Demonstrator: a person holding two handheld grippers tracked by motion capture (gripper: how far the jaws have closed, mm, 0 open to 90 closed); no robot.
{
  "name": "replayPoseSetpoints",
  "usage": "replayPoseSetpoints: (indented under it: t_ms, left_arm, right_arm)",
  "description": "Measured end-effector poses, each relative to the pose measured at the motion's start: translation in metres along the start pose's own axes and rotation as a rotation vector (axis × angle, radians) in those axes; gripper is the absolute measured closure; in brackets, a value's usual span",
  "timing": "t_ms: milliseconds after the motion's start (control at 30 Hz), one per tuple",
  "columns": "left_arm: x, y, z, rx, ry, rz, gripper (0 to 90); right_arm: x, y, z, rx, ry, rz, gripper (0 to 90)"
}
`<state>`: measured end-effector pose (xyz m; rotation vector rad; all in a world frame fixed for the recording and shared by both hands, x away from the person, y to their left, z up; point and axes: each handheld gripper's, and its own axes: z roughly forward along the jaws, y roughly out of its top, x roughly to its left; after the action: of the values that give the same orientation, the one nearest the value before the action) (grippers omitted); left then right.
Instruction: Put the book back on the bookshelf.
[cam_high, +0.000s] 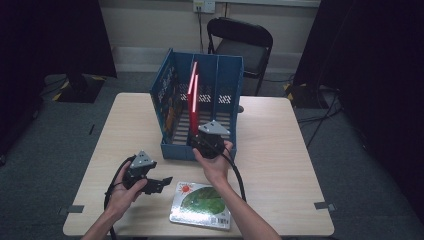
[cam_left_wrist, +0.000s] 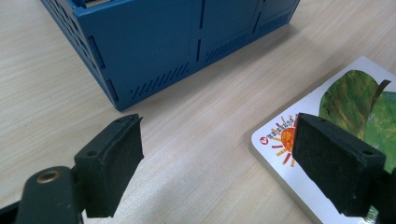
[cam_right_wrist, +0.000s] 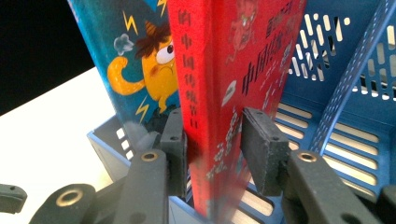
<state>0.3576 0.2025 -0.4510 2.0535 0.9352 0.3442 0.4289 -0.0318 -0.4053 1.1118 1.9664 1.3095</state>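
Two grippers are mine, one in each hand. My right gripper (cam_high: 202, 143) is at the front edge of the blue file rack (cam_high: 227, 80), and its jaws are closed on a red book (cam_high: 193, 100) that stands upright in the rack's middle section. From the high view the book is just a thin red edge rising out of the rack. The right gripper view tells more: the red book (cam_right_wrist: 224, 93) has a spine and cover printed with dark Chinese characters and a cartoon figure, and my two black pads press it from either side near its lower end. That view also brings out a second book (cam_right_wrist: 140, 65) standing just beside the red one, blue with a yellow-orange cartoon creature and small lightning bolts, and the slotted floor and perforated walls of the rack (cam_right_wrist: 345, 93).

My left gripper (cam_high: 159, 184) rests low over the table (cam_high: 280, 150), well apart from the rack, with its jaws wide open and nothing between them. The left gripper view looks across bare wood grain to the rack's solid blue corner (cam_left_wrist: 154, 51), and to a picture book (cam_left_wrist: 355, 98) lying flat on the table, white with a green leaf and a small orange sun near one corner. In the high view that picture book (cam_high: 202, 204) lies between my forearms, just beside the left jaws.
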Motion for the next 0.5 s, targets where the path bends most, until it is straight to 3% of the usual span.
replayPoseSetpoints:
  t_ms: [200, 500]
  left_arm:
    - [0.001, 0.0, 0.0, 0.002, 0.002, -0.007, 16.0]
    - [0.0, -0.001, -0.001, -0.005, 0.001, -0.004, 16.0]
  right_arm:
    - [0.0, 0.001, 0.0, -0.019, 0.028, 0.02, 63.7]
    - [0.01, 0.006, 0.008, 0.0, 0.02, -0.009, 60.5]
